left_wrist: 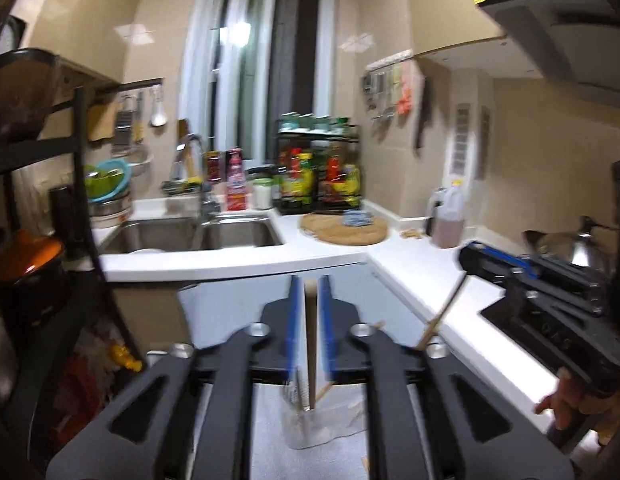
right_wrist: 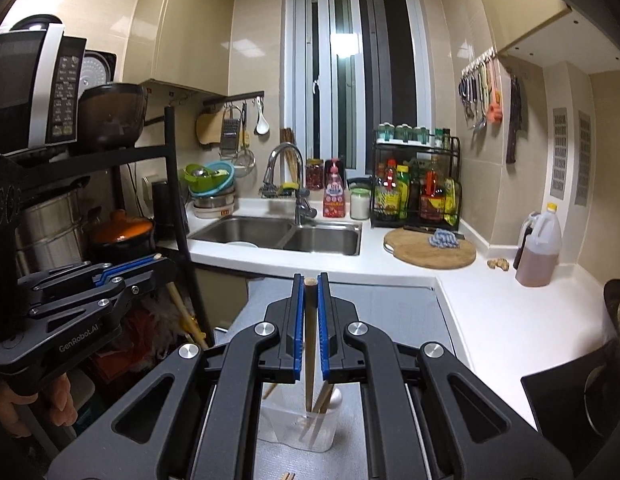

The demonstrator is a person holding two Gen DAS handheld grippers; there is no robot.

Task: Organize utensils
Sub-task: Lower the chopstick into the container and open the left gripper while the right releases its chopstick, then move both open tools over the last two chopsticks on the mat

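Left gripper stands released, its blue pads apart on either side of an upright wooden chopstick without pressing it. The right gripper is clenched on a second chopstick, also near upright. Below both, a clear plastic container sits on the grey surface before the white counter. Both chopsticks' lower ends reach into it, beside other chopsticks leaning inside.
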